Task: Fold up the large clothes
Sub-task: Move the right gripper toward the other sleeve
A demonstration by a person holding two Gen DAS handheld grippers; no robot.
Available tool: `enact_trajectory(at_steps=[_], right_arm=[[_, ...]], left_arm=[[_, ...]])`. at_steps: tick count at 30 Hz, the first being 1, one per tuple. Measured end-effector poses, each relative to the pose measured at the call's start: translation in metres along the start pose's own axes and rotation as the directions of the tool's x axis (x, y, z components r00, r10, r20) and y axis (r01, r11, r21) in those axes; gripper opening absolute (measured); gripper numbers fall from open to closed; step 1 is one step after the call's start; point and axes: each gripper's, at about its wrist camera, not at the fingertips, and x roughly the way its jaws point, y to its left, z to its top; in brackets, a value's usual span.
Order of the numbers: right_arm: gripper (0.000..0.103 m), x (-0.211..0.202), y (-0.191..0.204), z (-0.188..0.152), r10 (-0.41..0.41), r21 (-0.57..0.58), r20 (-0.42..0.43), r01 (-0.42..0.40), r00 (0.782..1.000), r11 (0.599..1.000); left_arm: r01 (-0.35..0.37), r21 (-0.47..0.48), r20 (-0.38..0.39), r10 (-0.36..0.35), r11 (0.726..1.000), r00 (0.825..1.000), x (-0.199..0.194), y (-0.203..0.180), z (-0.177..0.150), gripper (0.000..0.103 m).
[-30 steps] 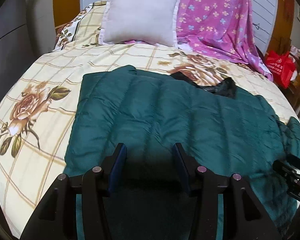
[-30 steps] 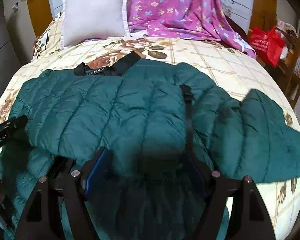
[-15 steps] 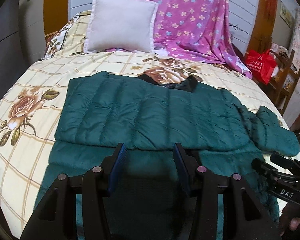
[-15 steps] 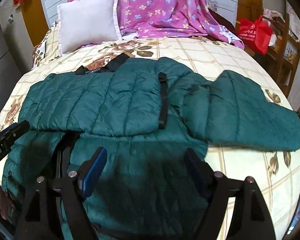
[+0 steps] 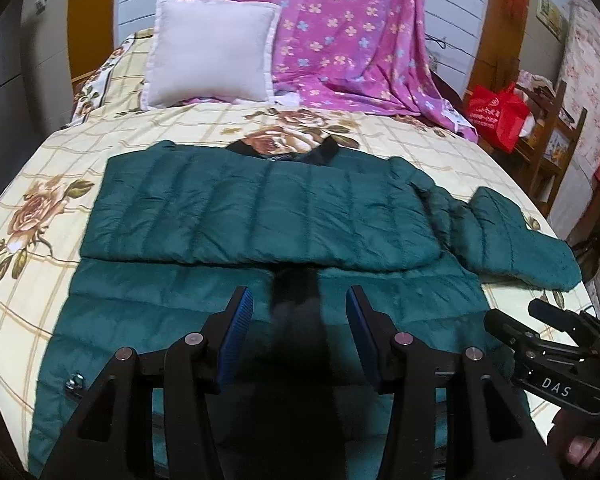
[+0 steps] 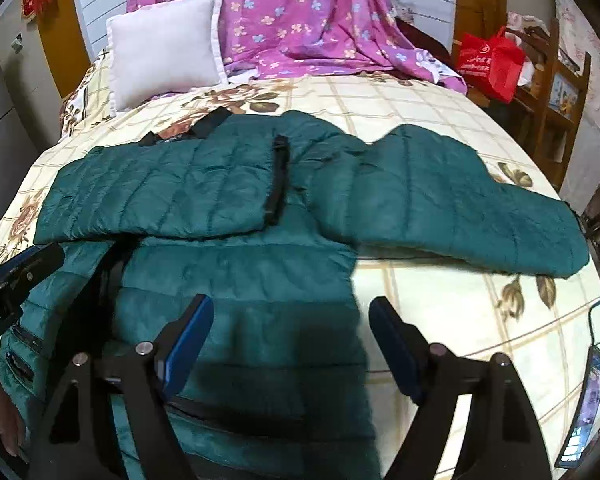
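A dark green quilted puffer jacket (image 5: 260, 208) lies flat on the bed, one sleeve folded across its chest and the other sleeve (image 5: 516, 236) stretched out to the right. It also shows in the right wrist view (image 6: 228, 264), with that sleeve (image 6: 460, 200) lying on the sheet. My left gripper (image 5: 298, 300) is open and empty, above the jacket's lower body. My right gripper (image 6: 290, 312) is open and empty above the jacket's lower right edge. The right gripper also shows in the left wrist view (image 5: 548, 344).
The bed has a cream floral sheet (image 5: 40, 184). A white pillow (image 5: 212, 64) and a purple floral blanket (image 5: 348, 32) are at the head. A red bag (image 5: 496, 116) and wooden furniture stand to the right. A phone (image 6: 592, 392) lies at the bed's right edge.
Both grippers have drawn back and up from the jacket, so more of it shows. The sleeve folded across the chest now lies flat.
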Motion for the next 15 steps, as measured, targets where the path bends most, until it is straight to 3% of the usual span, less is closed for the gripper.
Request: enact_trajectory(at_steps=[15], right_arm=[[0.083,0.009,-0.074,-0.004,-0.055,0.082,-0.027,0.057,0.998,0.995]], left_arm=[[0.040,0.049,-0.031,-0.039,0.998,0.999,0.023,-0.066,-0.008,0.026]])
